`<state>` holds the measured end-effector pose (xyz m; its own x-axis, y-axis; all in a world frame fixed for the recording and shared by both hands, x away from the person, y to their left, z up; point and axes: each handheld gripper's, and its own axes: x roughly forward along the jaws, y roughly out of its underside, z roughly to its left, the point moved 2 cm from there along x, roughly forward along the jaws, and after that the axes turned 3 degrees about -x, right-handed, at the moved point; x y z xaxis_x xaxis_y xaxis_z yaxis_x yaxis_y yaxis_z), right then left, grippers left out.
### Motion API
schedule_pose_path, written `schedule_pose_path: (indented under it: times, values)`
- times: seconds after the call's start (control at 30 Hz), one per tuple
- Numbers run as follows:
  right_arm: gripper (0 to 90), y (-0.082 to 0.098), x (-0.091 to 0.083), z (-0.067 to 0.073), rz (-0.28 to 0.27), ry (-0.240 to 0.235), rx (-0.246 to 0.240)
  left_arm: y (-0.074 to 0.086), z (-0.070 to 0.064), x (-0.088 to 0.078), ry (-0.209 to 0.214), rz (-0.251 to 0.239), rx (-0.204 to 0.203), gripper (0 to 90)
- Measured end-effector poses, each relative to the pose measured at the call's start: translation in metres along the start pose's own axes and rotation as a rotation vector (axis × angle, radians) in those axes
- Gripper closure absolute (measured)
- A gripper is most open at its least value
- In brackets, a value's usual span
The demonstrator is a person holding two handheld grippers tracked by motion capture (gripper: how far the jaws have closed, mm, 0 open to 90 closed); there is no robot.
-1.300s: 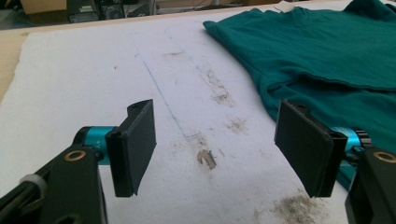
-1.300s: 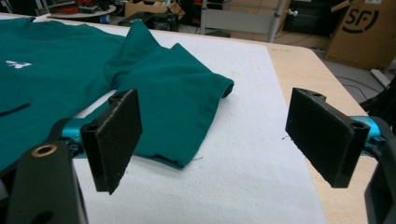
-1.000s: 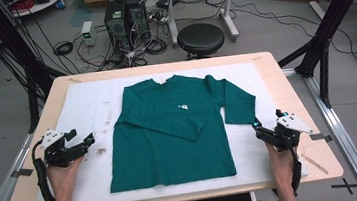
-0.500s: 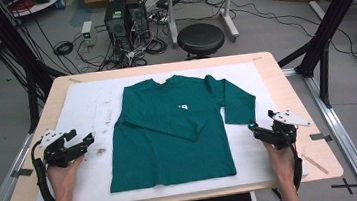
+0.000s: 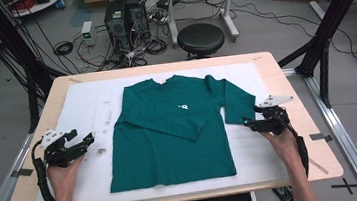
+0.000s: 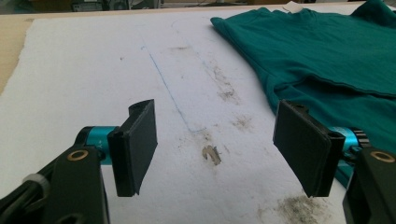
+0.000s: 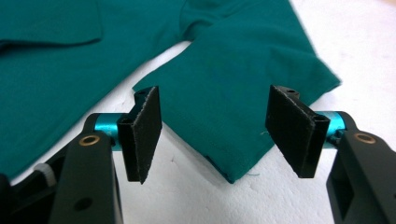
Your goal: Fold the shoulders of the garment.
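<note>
- One sleeve (image 5: 169,124) folded across shirt (image 5: 172,151) — done
- Other sleeve (image 7: 243,93) flat — unfolded; right gripper (image 7: 215,135) spread, just been closing, around cuff
- Left gripper (image 6: 219,149) spread, empty

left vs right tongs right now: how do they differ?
1. The left tongs sit over the bare white mat, beside the green shirt; the right tongs point at its sleeve cuff.
2. Between the left jaws lies stained mat; between the right jaws, cuff fabric.
3. The right jaws have just been closing faster than the left.
Shared: both open, gripping nothing.
</note>
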<state>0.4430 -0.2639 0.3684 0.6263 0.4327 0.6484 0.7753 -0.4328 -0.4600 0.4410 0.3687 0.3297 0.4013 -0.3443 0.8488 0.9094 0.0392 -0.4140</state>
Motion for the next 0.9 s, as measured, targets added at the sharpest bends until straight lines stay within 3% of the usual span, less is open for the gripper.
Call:
schedule_pose_path:
  times: [0.03,0.13,0.33,0.47,0.63,0.9]
  values:
    - [37.0,0.0,0.0,0.0,0.0,0.0,0.0,0.0,0.0,0.0,0.0,0.0,0.0,30.6]
    - [38.3,0.001,0.009,-0.007,0.044,-0.062,-0.01,0.0,0.0,0.0,-0.001,0.003,0.0,30.8]
    - [42.0,0.001,0.024,-0.003,0.105,-0.065,-0.064,0.0,-0.001,0.001,-0.006,0.01,0.007,31.0]
    - [43.5,0.003,0.032,-0.002,0.144,-0.069,-0.067,0.0,-0.001,0.001,-0.008,0.012,0.006,31.0]
    - [47.4,0.004,0.033,-0.004,0.142,-0.086,-0.038,0.0,-0.001,0.002,-0.013,0.018,0.008,31.6]
    - [74.6,0.003,0.033,-0.003,0.127,-0.078,-0.056,0.0,-0.001,0.002,-0.016,0.024,0.009,31.6]
